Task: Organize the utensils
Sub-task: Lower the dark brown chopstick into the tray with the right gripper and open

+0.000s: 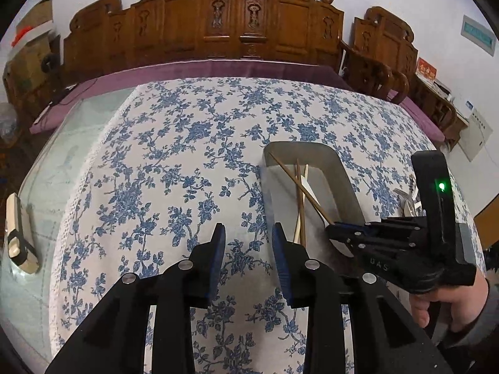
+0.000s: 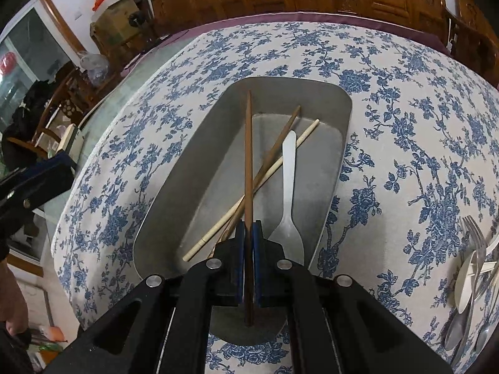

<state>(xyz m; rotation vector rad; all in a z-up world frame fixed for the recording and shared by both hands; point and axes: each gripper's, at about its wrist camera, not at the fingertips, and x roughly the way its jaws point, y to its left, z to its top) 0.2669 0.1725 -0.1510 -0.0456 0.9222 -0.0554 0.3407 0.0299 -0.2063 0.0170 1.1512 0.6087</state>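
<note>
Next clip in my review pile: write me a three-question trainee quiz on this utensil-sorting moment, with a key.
1. True or false: the right gripper is shut on a dark brown wooden chopstick.
2. Which is inside the grey metal rectangular tray? A) a white plastic fork B) a red cup C) a glass bowl
3. Fill in: the left gripper hovers over the blue floral ______, nothing between its fingers.

Key
1. True; both blue pads press its sides above the tray.
2. A; it lies beside a pale wooden chopstick and another brown chopstick.
3. Tablecloth.
</note>
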